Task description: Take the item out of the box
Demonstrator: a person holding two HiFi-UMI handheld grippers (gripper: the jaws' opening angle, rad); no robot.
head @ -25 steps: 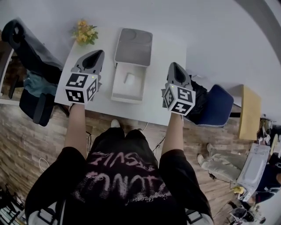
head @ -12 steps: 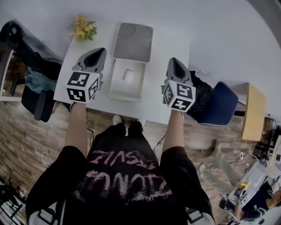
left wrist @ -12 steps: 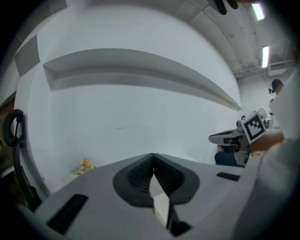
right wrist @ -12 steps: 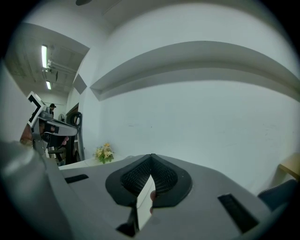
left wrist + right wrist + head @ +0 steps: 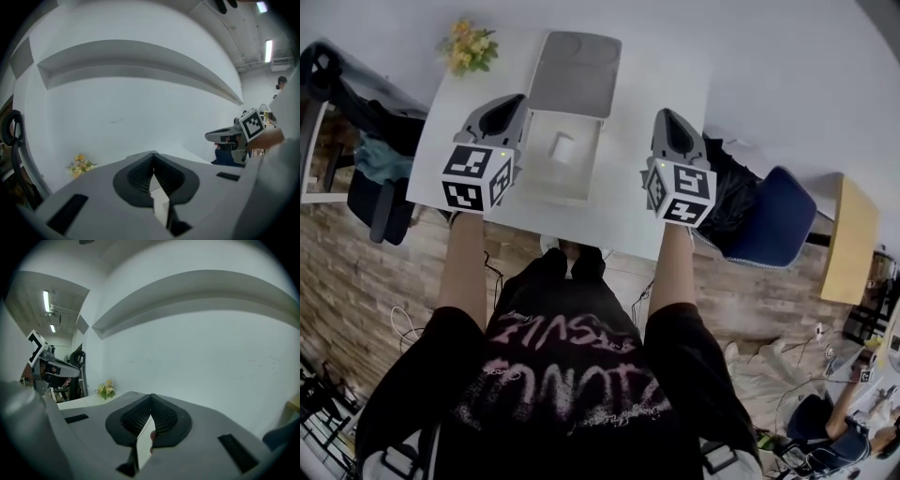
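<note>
In the head view, lower centre, the person's forearms (image 5: 464,272) reach up the frame and hold the left gripper (image 5: 512,103) and right gripper (image 5: 667,116) over the white table (image 5: 628,202). Jaw state can be read only in the gripper views: both pairs are pressed together with nothing between them. Only the head view shows the open box (image 5: 547,194), at upper centre between the grippers, with the small white item (image 5: 563,147) inside. Its grey lid (image 5: 578,73) lies folded back beyond it. The yellow flowers (image 5: 467,47), upper left, appear in every view.
</note>
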